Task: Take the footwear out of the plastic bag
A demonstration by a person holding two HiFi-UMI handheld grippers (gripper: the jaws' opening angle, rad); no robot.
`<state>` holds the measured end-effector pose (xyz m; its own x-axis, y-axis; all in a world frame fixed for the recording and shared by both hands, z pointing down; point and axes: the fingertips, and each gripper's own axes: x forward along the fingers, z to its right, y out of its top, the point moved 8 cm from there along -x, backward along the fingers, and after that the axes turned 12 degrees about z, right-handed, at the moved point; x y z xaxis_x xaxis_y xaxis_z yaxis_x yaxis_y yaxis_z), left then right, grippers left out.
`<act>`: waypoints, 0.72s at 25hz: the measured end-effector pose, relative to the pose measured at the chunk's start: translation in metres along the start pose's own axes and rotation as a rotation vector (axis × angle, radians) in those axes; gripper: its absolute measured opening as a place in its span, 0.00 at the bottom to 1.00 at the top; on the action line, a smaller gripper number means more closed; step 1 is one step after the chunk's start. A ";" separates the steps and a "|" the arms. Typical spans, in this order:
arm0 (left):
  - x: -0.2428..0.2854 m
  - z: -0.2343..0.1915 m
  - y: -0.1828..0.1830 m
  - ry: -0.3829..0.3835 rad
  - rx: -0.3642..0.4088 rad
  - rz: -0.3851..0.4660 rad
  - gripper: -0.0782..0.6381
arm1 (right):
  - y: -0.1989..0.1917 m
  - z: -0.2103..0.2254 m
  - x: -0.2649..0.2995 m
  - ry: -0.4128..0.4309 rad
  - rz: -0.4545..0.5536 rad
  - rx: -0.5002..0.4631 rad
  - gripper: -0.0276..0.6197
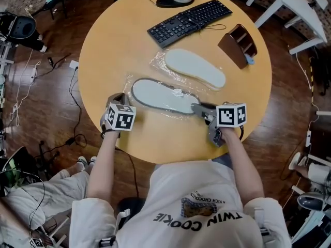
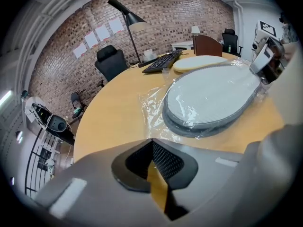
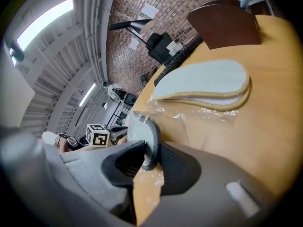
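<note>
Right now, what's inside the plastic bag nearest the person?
A grey slipper lies flat inside the clear plastic bag, with the right gripper clamped on one end. Its underside, and whether a second slipper is stacked beneath it, is covered.

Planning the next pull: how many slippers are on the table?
2: a grey slipper in the plastic bag, held by the right gripper; a cream slipper beyond it. Others may be stacked underneath.

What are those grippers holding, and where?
The right gripper pinches the grey slipper by its end rim. The left gripper is shut by the plastic bag; hold unclear.
</note>
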<state>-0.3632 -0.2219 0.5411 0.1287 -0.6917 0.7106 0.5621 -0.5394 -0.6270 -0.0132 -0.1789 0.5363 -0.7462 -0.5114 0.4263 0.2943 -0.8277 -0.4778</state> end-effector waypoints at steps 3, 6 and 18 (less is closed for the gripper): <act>0.000 0.000 -0.001 0.019 0.004 -0.010 0.12 | -0.001 -0.001 -0.006 -0.007 0.009 -0.024 0.19; -0.001 0.003 -0.001 0.035 0.009 -0.019 0.12 | -0.001 0.001 -0.014 -0.019 0.021 -0.045 0.19; -0.001 0.009 0.006 0.105 0.025 -0.079 0.12 | -0.001 0.008 -0.050 -0.061 0.066 -0.136 0.19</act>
<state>-0.3528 -0.2198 0.5396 -0.0020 -0.6946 0.7194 0.5876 -0.5829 -0.5612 0.0288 -0.1547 0.5213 -0.6891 -0.5798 0.4347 0.2547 -0.7554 -0.6038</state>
